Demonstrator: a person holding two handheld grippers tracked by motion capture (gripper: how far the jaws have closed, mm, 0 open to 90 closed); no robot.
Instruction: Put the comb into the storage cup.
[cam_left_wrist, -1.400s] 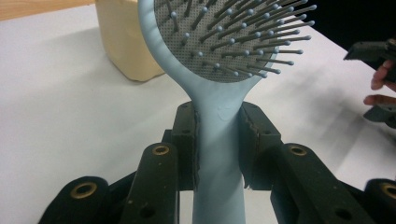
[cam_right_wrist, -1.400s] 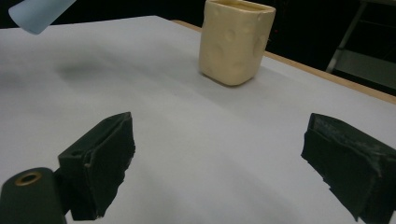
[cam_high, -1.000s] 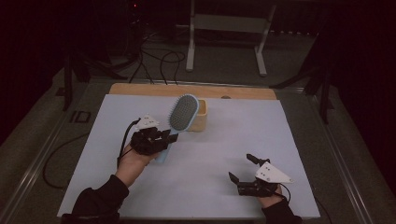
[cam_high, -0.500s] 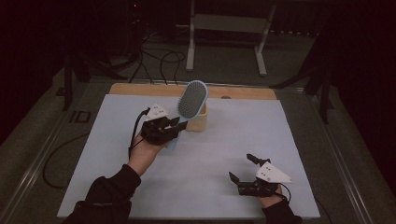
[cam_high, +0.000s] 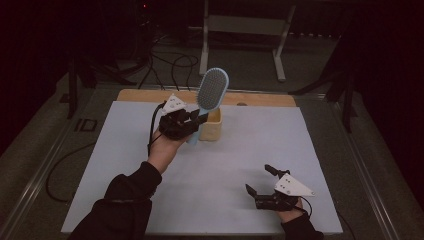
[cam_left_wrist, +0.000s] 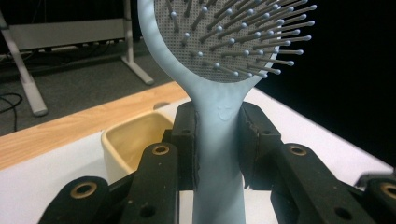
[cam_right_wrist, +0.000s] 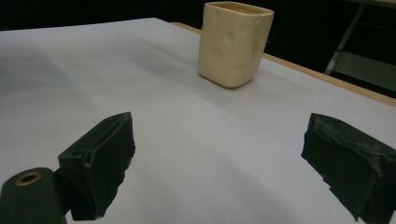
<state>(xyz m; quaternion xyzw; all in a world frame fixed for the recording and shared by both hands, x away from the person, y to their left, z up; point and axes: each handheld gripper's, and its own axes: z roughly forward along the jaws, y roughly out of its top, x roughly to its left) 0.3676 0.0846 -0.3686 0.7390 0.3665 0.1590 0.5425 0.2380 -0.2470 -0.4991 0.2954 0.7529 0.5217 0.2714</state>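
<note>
Pale-blue plastic paddle hairbrush (cam_high: 212, 91) is clamped by its handle in the left hand-held gripper (cam_high: 192, 121), held off the tabletop with the head up and tilted slightly right in the high view. Left gripper view: both black jaws press the handle from either side just below the oval bristle pad; bristles (cam_left_wrist: 243, 37) are grey pins with ball tips.

Cream squarish ceramic cup (cam_high: 211, 131) stands upright on the white tabletop sheet (cam_high: 225, 170), just right of the left gripper, near the far wooden edge strip (cam_high: 260, 99). Brush handle's lower end sits just beside the cup's near-left side; can't tell if they touch. Cup interior (cam_left_wrist: 135, 137) looks empty where visible.

Right hand-held gripper (cam_high: 260, 181) is low near the front-right of the sheet, jaws spread wide with nothing between them, well apart from cup (cam_right_wrist: 234, 43) and brush. Right gripper view: cup is ahead, between the jaws' lines.
</note>
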